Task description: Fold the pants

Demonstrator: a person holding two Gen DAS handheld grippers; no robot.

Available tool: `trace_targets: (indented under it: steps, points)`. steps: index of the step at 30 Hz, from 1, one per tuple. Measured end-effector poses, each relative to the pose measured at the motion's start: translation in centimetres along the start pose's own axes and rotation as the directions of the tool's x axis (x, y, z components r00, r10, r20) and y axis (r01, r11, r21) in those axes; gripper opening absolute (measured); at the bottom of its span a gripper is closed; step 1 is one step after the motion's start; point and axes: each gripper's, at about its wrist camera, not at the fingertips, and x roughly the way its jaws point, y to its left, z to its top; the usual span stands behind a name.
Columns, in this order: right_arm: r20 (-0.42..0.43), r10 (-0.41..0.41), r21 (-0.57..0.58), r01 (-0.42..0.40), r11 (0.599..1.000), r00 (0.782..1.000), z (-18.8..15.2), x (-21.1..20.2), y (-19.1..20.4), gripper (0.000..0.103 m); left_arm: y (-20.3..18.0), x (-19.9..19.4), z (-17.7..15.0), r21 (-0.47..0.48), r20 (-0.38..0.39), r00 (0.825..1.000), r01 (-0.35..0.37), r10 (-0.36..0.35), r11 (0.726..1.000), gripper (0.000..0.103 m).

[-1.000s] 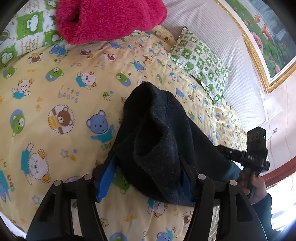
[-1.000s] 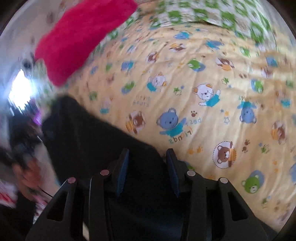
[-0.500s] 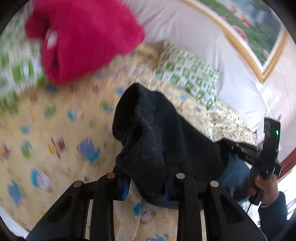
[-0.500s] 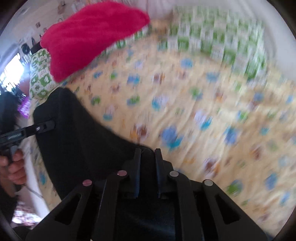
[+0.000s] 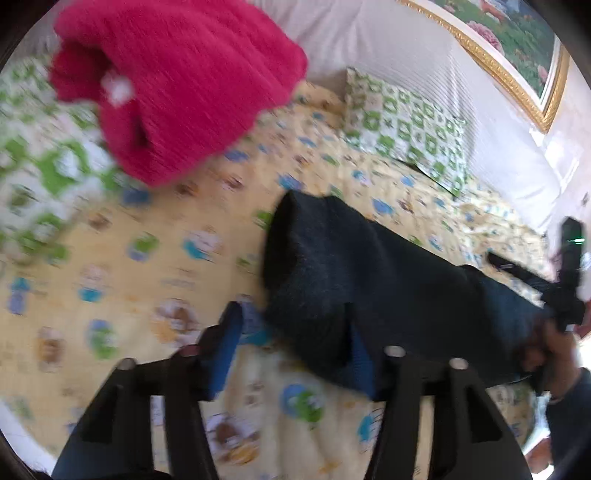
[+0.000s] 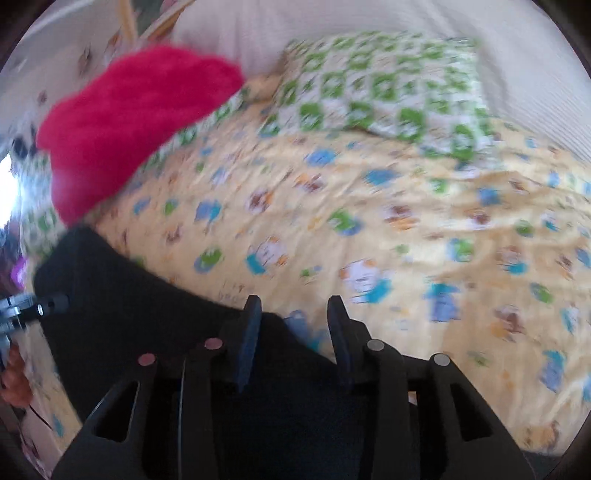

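Motion blur smears the cartoon prints of the bedsheet [image 5: 110, 266] in both views, so no figure reads clearly. The red fleece [image 5: 177, 81] is cut off by the top edge of the left view. The pants [image 5: 369, 269] hide part of the left gripper's right finger, and their lower part runs out of the right view's bottom edge. The framed picture [image 5: 517, 33] is cropped at the corner.

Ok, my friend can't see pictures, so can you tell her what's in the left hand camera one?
Dark pants lie bunched on a yellow teddy-bear bedsheet, with the left gripper open around their near edge. A fluffy red blanket and a green-checked pillow sit farther back.
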Motion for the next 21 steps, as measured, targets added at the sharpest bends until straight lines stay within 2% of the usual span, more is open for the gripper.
trace_targets:
  steps: [4,7,9,16,21]
  points:
    - [0.082,0.02,0.089,-0.028,0.996,0.996,-0.9,-5.7,-2.1,0.04,0.4,-2.4,0.0,-0.001,0.027,0.999,0.021,-0.021,1.0,0.057]
    - [0.095,0.005,0.147,-0.019,0.989,0.996,-2.5,-9.0,-3.7,0.047,-0.9,-3.7,0.3,0.022,0.046,0.998,0.032,-0.033,0.999,0.057]
    - [0.097,-0.01,0.192,-0.009,0.981,0.995,-3.8,-10.8,-5.0,0.047,-1.9,-4.1,0.6,0.032,0.055,0.997,0.044,-0.045,0.999,0.057]
    - [0.075,-0.136,0.303,0.107,0.947,0.988,-9.1,-16.2,-9.7,0.047,-7.7,-3.2,1.2,0.099,0.012,0.986,0.166,-0.168,0.981,0.06]
    - [0.062,-0.221,0.391,0.18,0.903,0.973,-12.4,-20.0,-13.5,0.047,-13.4,-1.8,1.1,0.201,-0.053,0.972,0.236,-0.23,0.951,0.061]
